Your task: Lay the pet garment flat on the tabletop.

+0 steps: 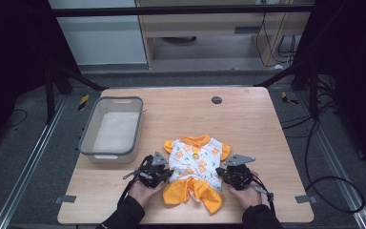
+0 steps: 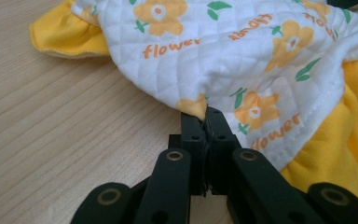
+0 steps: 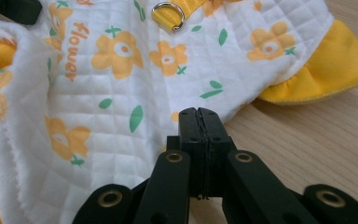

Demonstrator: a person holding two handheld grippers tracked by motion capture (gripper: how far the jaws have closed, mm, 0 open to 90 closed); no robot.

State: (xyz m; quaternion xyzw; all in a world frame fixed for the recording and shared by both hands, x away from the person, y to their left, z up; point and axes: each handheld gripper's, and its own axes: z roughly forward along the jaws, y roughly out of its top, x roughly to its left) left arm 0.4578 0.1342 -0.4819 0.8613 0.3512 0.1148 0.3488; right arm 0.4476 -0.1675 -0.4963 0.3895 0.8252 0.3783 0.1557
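Lying flat near the counter's (image 1: 248, 114) front edge, small white quilted garment (image 1: 196, 164), orange flower print, yellow ruffled trim. Left tool (image 1: 164, 172) at its left side edge, jaws pinched on the white hem. Right tool (image 1: 225, 174) at its right side edge, jaws pressed together on fabric. Grey bin (image 1: 112, 129) sits well apart, back-left.

My left gripper (image 1: 155, 172) and right gripper (image 1: 236, 174) are black, brass-riveted, each topped by a grey three-cornered plate, trailing black cables; my sleeves (image 1: 124, 214) are black.
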